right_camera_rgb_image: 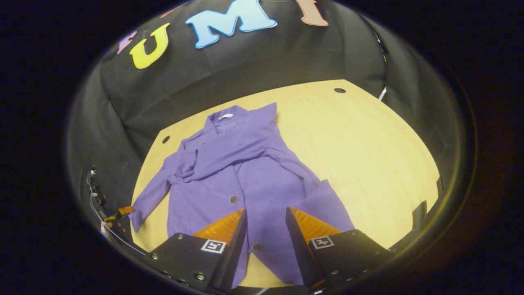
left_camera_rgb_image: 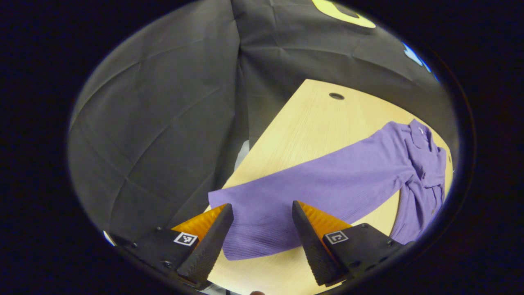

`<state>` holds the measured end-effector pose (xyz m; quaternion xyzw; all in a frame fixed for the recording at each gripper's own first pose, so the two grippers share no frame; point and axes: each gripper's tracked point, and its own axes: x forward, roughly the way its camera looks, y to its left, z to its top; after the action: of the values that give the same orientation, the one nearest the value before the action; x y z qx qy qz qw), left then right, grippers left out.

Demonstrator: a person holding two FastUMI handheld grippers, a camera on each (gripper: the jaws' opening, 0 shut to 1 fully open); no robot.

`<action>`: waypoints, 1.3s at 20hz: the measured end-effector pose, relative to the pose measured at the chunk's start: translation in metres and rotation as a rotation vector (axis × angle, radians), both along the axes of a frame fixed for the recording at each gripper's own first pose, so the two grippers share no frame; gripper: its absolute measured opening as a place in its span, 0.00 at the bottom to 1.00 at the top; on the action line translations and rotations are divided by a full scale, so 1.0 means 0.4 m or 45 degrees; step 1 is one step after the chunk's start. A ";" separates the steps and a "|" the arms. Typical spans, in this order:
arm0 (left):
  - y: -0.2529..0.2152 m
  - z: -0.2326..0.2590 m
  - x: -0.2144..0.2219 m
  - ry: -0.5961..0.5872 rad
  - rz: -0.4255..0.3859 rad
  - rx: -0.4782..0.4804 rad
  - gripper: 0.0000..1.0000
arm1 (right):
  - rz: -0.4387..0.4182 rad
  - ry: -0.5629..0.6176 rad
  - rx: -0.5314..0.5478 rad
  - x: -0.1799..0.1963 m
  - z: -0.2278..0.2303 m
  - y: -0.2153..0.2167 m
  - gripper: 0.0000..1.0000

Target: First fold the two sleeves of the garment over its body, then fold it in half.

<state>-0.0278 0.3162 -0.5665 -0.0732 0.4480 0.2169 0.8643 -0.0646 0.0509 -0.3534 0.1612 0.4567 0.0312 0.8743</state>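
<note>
So the purple cardigan (right_camera_rgb_image: pixel 241 172) is lying flat on the wooden table (right_camera_rgb_image: pixel 368 143), one sleeve (right_camera_rgb_image: pixel 233 157) already folded across its chest, the other sleeve (left_camera_rgb_image: pixel 311 184) stretched out sideways. My left claw (left_camera_rgb_image: pixel 262 229) hangs open over that sleeve's cuff, gripping nothing. My right claw (right_camera_rgb_image: pixel 266 233) is open too, above the hem.

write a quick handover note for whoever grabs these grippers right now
Left gripper: open, above the cuff of the spread sleeve.
Right gripper: open, above the cardigan's bottom hem, holding nothing.
The cardigan lies flat on the table, collar at the far side.
Done: one sleeve is folded across the chest.
Left: fold the spread sleeve over the body, then fold the cardigan in half.
</note>
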 end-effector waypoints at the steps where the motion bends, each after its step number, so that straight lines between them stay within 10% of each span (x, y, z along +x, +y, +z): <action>1: 0.003 -0.015 -0.006 0.013 0.007 -0.007 0.97 | -0.009 0.003 0.000 -0.011 -0.001 -0.008 0.61; 14: -0.011 -0.048 0.001 -0.067 0.029 -0.076 0.84 | -0.068 0.041 0.012 -0.062 -0.008 -0.060 0.61; 16: -0.022 -0.046 0.007 -0.063 0.002 -0.076 0.76 | -0.057 0.044 0.012 -0.062 -0.009 -0.059 0.61; 21: -0.032 -0.049 0.017 -0.056 -0.036 -0.005 0.11 | -0.049 0.056 0.020 -0.064 -0.016 -0.046 0.61; 26: -0.026 -0.041 0.020 0.000 -0.051 -0.050 0.07 | -0.048 0.063 0.019 -0.064 -0.020 -0.044 0.60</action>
<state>-0.0200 0.3056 -0.5830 -0.0812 0.4537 0.1905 0.8667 -0.0903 0.0332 -0.3612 0.1770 0.4746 0.0140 0.8621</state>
